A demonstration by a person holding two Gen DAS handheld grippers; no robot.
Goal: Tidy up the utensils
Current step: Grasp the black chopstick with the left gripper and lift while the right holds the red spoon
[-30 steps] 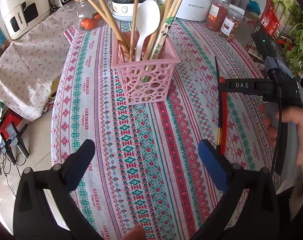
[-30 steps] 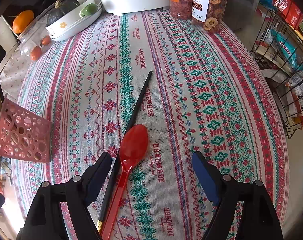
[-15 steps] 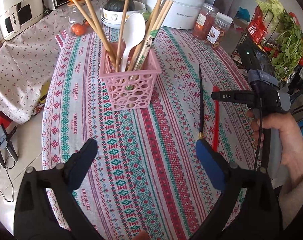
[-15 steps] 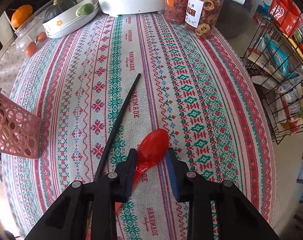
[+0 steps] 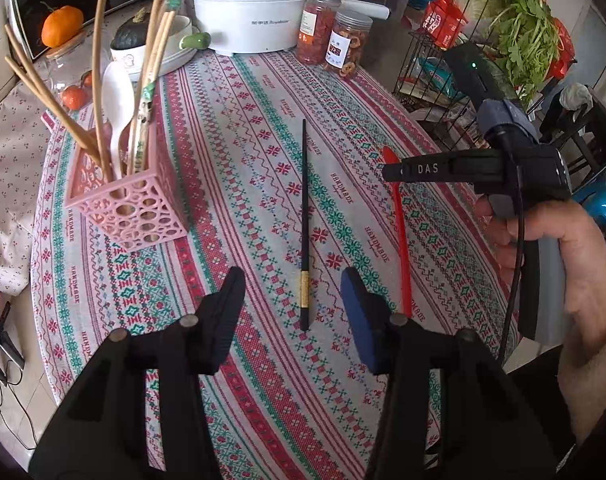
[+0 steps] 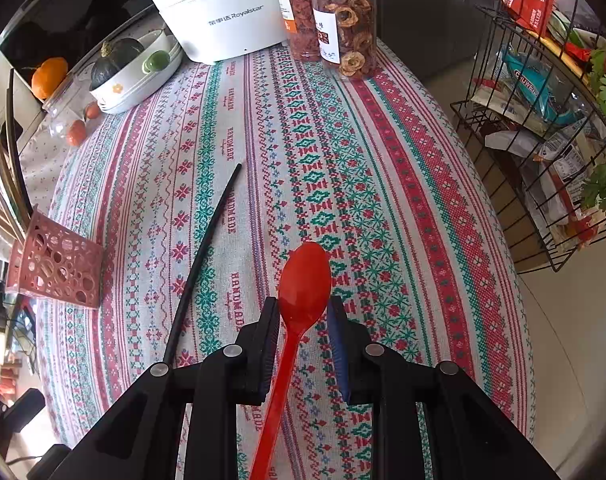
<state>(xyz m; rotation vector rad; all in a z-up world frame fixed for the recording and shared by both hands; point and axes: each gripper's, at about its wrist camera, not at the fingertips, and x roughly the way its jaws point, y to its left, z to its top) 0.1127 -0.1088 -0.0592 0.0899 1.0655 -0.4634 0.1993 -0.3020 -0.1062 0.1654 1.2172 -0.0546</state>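
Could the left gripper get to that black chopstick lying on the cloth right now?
Probably yes. The left gripper is open, and the black chopstick lies flat on the tablecloth straight ahead, its near end between the fingers. Nothing lies across it; the red spoon lies apart.

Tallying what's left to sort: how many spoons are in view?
2. A white plastic spoon stands in the pink perforated basket among chopsticks. A red plastic spoon is gripped by the right tongs. Others could be hidden inside the basket.
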